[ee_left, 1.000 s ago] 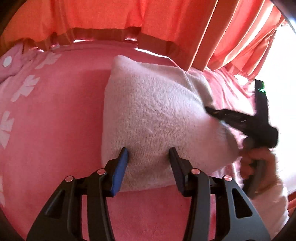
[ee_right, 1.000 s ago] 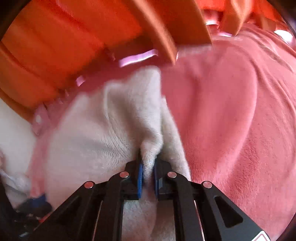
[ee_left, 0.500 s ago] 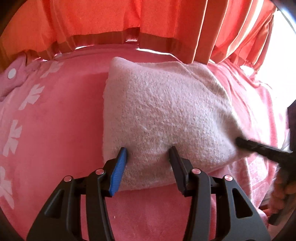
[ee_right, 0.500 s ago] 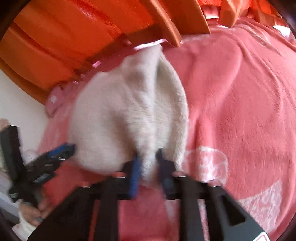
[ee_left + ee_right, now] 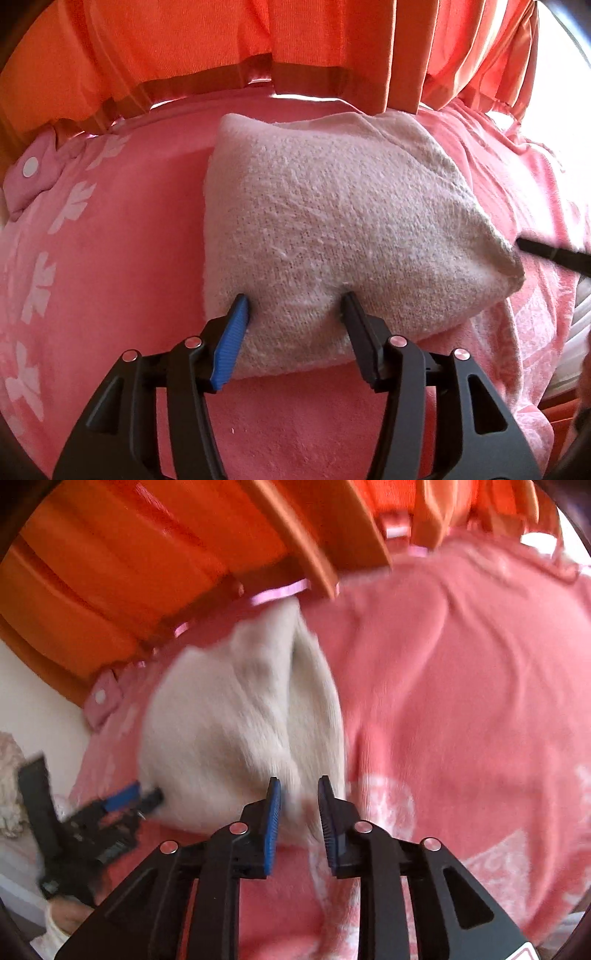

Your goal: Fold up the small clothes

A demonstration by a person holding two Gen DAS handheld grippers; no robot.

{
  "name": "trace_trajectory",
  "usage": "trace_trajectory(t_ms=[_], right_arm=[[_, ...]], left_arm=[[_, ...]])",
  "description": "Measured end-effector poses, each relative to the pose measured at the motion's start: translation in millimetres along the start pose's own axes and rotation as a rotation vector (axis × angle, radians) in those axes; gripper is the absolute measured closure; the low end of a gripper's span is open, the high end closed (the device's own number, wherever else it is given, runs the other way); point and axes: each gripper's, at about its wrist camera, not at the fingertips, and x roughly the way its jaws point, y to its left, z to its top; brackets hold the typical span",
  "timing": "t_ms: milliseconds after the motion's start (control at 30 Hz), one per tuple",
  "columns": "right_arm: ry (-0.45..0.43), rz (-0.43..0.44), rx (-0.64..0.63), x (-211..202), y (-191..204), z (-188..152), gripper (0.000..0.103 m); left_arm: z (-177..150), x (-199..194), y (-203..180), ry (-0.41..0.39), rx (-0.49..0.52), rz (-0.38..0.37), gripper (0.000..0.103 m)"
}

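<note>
A cream knitted garment (image 5: 332,229) lies folded into a thick square on the pink blanket (image 5: 110,258). My left gripper (image 5: 295,306) is open, its fingers straddling the garment's near edge and pressing on it. In the right wrist view the garment (image 5: 229,731) shows blurred, with a raised fold along its right side. My right gripper (image 5: 297,790) is open at the garment's near corner, jaws apart with cloth between them but not clamped. Its tip (image 5: 546,253) shows at the garment's right corner in the left wrist view. The left gripper (image 5: 122,801) shows at the left.
Orange curtains (image 5: 258,44) hang along the far edge of the bed. A pink cloth with a white dot (image 5: 31,173) lies at the far left. The blanket has white leaf patterns (image 5: 40,280). A white wall (image 5: 33,701) is at the left.
My right gripper has opened and let go of the garment fold it pinched, and pulled back to the garment's corner. The garment now lies flatter. The left gripper has stayed put.
</note>
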Motion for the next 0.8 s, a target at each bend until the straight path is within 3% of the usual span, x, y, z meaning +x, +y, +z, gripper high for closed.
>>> trace_trajectory(t_ms=[33, 133, 333, 367, 400, 600, 667, 700, 733, 800], right_arm=[[-0.018, 0.003, -0.013, -2, 4, 9, 0.079], [-0.049, -0.017, -0.043, 15, 11, 37, 0.051], [0.049, -0.022, -0.024, 95, 19, 81, 0.051], [0.068, -0.021, -0.027, 105, 22, 85, 0.066], [0.081, -0.007, -0.036, 110, 25, 88, 0.094], [-0.097, 0.08, 0.014, 68, 26, 93, 0.095], [-0.031, 0.008, 0.029, 95, 13, 85, 0.095], [0.059, -0.058, 0.015, 124, 6, 76, 0.094], [0.055, -0.054, 0.011, 132, 2, 69, 0.094], [0.016, -0.031, 0.039, 109, 6, 72, 0.093]], left_arm=[[0, 0, -1, -0.001, 0.003, 0.003, 0.051], [-1, 1, -4, -0.004, 0.014, 0.016, 0.049], [0, 1, -7, -0.006, 0.02, 0.021, 0.048], [0, 1, -7, -0.007, 0.02, 0.021, 0.048], [0, 1, -7, -0.008, 0.02, 0.02, 0.048], [-1, 1, -5, -0.012, 0.01, 0.002, 0.046], [-1, 1, -5, -0.013, 0.014, -0.001, 0.046], [-1, 1, -6, -0.014, 0.016, -0.001, 0.046], [-2, 1, -7, -0.016, 0.021, 0.0, 0.046], [-2, 1, -8, -0.014, 0.025, 0.006, 0.045]])
